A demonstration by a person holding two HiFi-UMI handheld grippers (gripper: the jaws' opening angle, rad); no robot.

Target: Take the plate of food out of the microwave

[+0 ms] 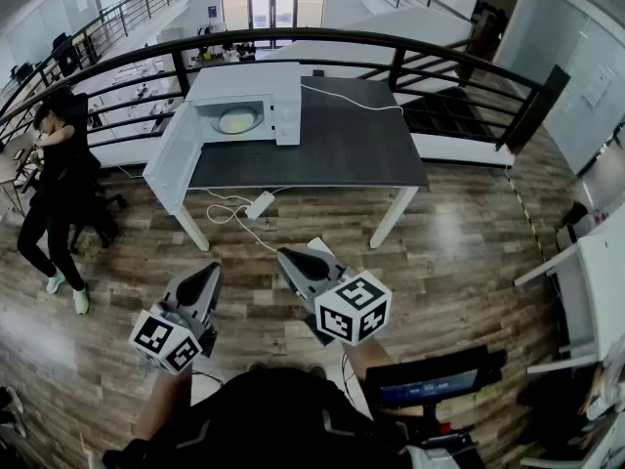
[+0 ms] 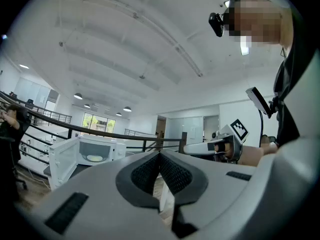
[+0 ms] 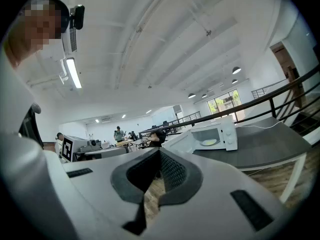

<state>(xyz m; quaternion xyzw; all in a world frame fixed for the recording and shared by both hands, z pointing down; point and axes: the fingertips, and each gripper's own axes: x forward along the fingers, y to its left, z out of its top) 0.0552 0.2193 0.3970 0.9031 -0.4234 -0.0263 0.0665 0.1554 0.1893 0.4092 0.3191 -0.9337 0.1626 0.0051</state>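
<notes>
The left tool (image 1: 207,277) sat at the lower left of the head view, with the right tool (image 1: 295,262) just beside it at lower centre. Both were held about level, pointing up the frame. Each tool's jaws were closed together and empty.

Open-plan office mezzanine: a black railing (image 1: 391,41) overlooks rows of white desks (image 1: 130,79), glass doors (image 1: 272,9) beyond.
</notes>
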